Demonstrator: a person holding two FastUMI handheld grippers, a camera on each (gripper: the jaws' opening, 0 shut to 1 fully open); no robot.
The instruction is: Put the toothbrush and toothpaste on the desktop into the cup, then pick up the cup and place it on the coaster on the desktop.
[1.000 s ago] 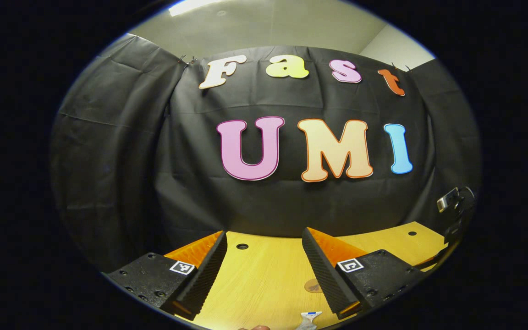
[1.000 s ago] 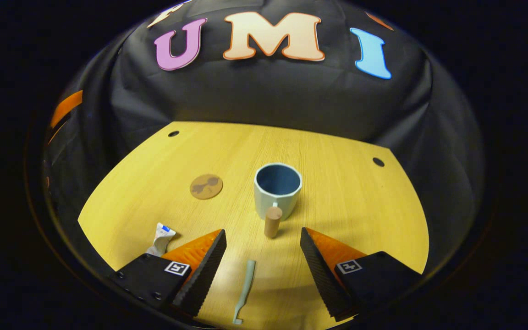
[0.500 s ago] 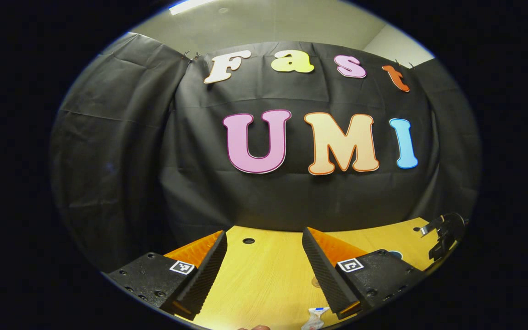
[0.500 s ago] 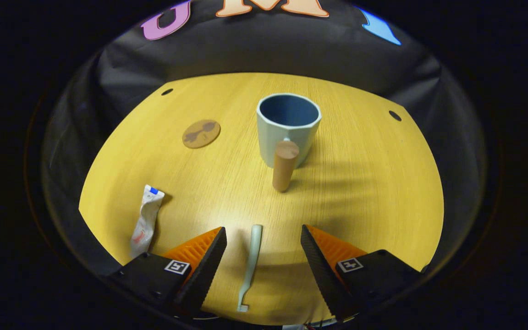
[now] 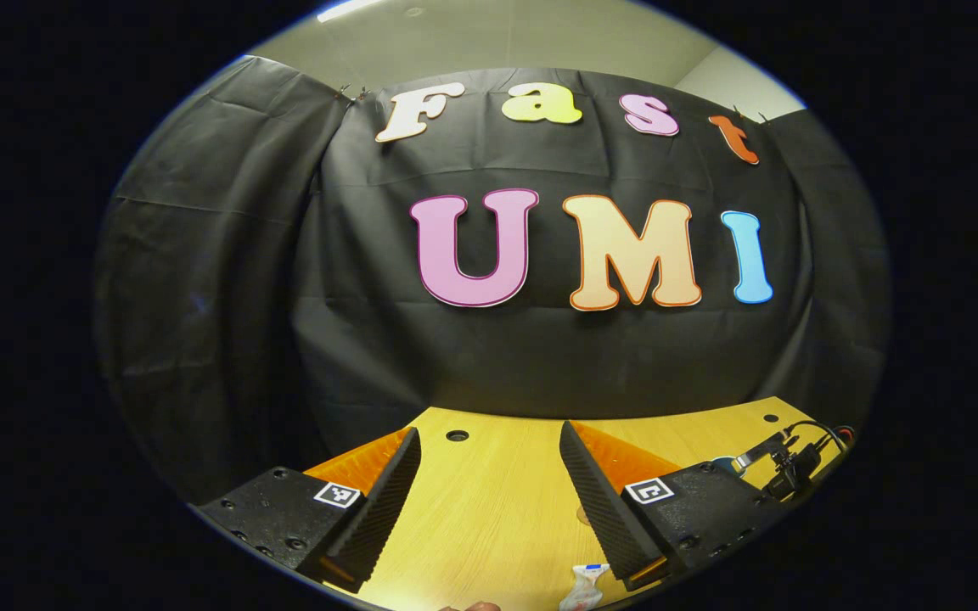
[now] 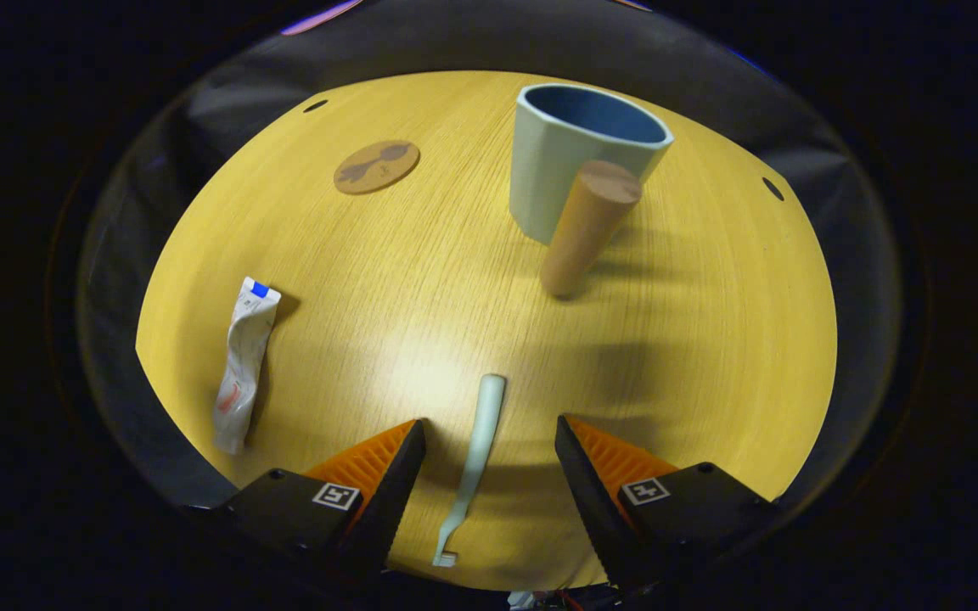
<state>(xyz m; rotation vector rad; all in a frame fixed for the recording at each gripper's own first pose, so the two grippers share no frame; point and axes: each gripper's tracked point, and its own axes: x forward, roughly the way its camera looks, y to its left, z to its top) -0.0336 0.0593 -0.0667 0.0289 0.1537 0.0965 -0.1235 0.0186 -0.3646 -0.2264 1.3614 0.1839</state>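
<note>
**Right tongs spread over the toothbrush**

While the right tongs [image 6: 489, 492] hang above the yellow wooden tabletop [image 6: 421, 280] with their fingers spread wide and nothing between them gripped, the pale green toothbrush [image 6: 476, 458] lies flat on the wood in the gap between the two fingers, touching neither; its bristle end points toward the camera and its handle end points away. To the left of it, well apart, the white toothpaste [image 6: 243, 365] tube lies on the tabletop, its blue-marked end farther from the camera. Farther off stands the cup [image 6: 557, 170], upright, pale outside and blue inside, with a brown cylindrical handle [image 6: 587, 225] on its near side. The round brown coaster [image 6: 376, 166] lies flat to the left of the cup, apart from it, with nothing on it.

The left tongs [image 5: 489, 501] are likewise released, fingers wide apart over the tabletop [image 5: 489, 509], facing the black cloth wall [image 5: 226, 297]. At the bottom edge of the left gripper view the toothpaste [image 5: 581, 584] shows beside the right finger.
</note>
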